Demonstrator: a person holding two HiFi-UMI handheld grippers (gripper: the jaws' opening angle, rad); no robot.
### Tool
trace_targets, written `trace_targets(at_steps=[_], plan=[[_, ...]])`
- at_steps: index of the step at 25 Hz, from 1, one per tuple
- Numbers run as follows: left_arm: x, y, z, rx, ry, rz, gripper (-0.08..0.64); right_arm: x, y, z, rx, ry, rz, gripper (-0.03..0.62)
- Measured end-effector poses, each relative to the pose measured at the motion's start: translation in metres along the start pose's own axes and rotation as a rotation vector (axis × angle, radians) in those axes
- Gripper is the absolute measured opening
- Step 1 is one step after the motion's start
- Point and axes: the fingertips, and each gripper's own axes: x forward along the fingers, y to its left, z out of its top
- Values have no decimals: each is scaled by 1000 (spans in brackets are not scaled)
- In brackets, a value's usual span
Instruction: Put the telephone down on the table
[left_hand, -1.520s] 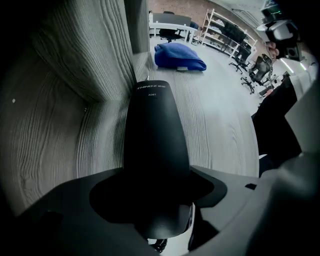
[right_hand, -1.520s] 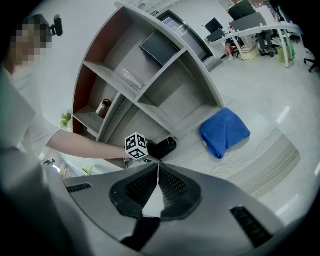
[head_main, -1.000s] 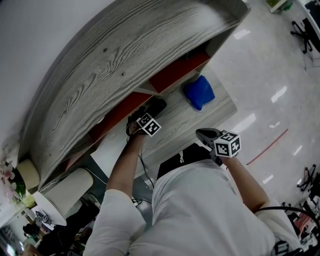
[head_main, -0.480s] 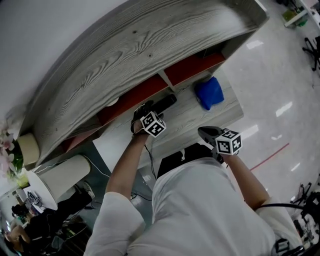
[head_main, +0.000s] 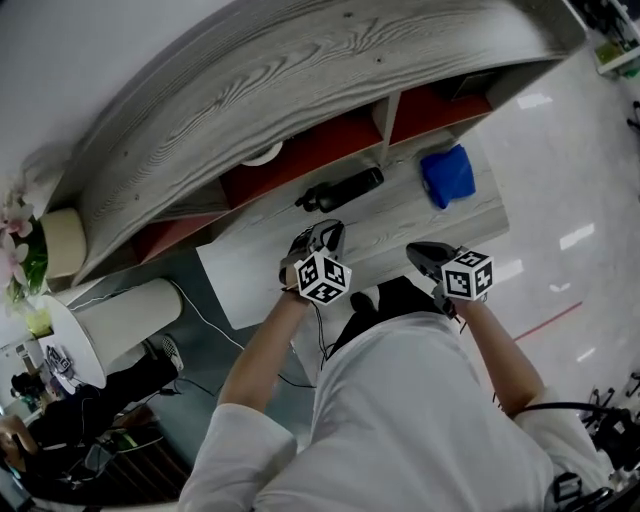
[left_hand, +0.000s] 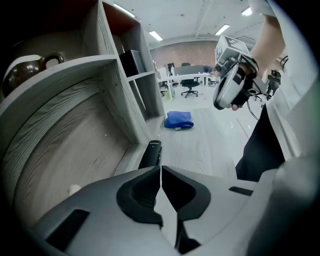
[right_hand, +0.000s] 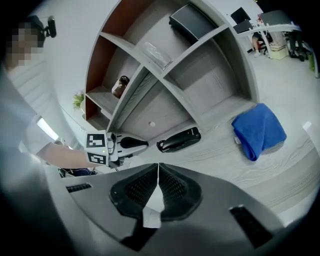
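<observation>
The black telephone handset (head_main: 340, 190) lies flat on the grey wooden table (head_main: 400, 225), close to the foot of the shelf unit. It also shows in the left gripper view (left_hand: 151, 154) and the right gripper view (right_hand: 179, 139). My left gripper (head_main: 330, 232) hangs above the table just on the near side of the telephone, apart from it. Its jaws (left_hand: 161, 170) have just been closing and now meet with nothing between them. My right gripper (head_main: 415, 250) hovers near the table's front edge, shut (right_hand: 158, 166) and empty.
A folded blue cloth (head_main: 448, 176) lies on the table to the right of the telephone. The curved grey shelf unit (head_main: 300, 90) rises behind, holding a brown jar (right_hand: 120, 86) and a black box (right_hand: 192, 22). A white cylinder (head_main: 130, 345) stands at the left.
My left gripper has let go of the telephone, closed its jaws and drawn up and back towards the person. The telephone stays on the table. The right gripper shifted slightly.
</observation>
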Motion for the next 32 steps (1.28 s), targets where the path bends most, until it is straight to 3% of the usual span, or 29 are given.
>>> trace_targets(at_steps=[5,13,18,23,28,32], plan=[[-41,-25,-34,-90,-15,34,11,3,26,-21,-48,27,-6,18],[-135,-83,-93,-321,-76,46,9,0,86,-67,-82,-10,-17,18],[-185,-127,-126,-324,-94,78,9,-11,117,-95,-102,-61,-27,18],[-234,-144,-135,-394,-178,109,9,-24,147,-124,-160,-84,-51,17],[-268,-157,-136,-555,-274,77,9,-34,166,-147,-228,-101,-83,17],[-285,-174,-130,-667,-338,43,9,-44,178,-158,-225,-127,-85,18]])
